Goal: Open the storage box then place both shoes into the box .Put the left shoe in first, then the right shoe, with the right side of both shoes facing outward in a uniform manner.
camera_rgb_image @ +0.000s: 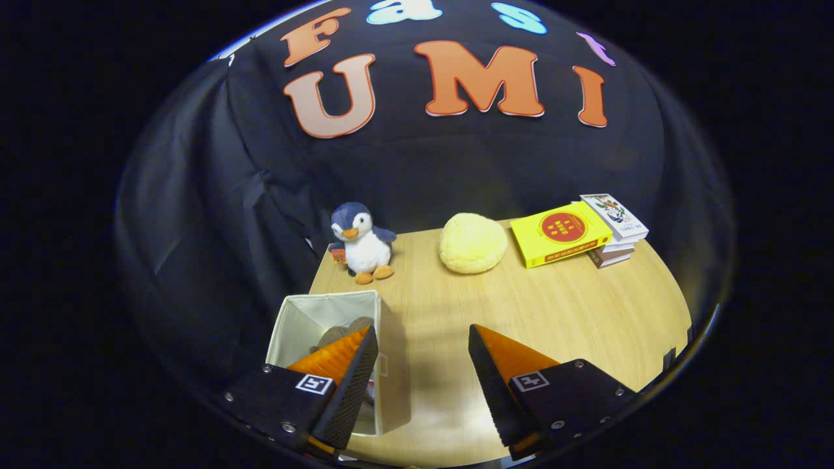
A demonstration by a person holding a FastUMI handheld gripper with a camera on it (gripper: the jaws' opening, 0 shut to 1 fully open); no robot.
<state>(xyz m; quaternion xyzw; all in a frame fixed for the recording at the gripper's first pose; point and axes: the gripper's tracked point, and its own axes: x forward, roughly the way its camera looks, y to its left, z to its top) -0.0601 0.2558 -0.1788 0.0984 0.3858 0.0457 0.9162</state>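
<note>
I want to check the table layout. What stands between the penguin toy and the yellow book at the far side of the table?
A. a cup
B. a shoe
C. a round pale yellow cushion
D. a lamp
C: the round pale yellow cushion sits between the penguin toy and the yellow book, far beyond the open gripper.

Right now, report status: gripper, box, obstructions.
Gripper open, holding nothing. Storage box open beside one finger, rounded dark shapes inside, unidentifiable. Bare table ahead; penguin toy beyond.
</note>
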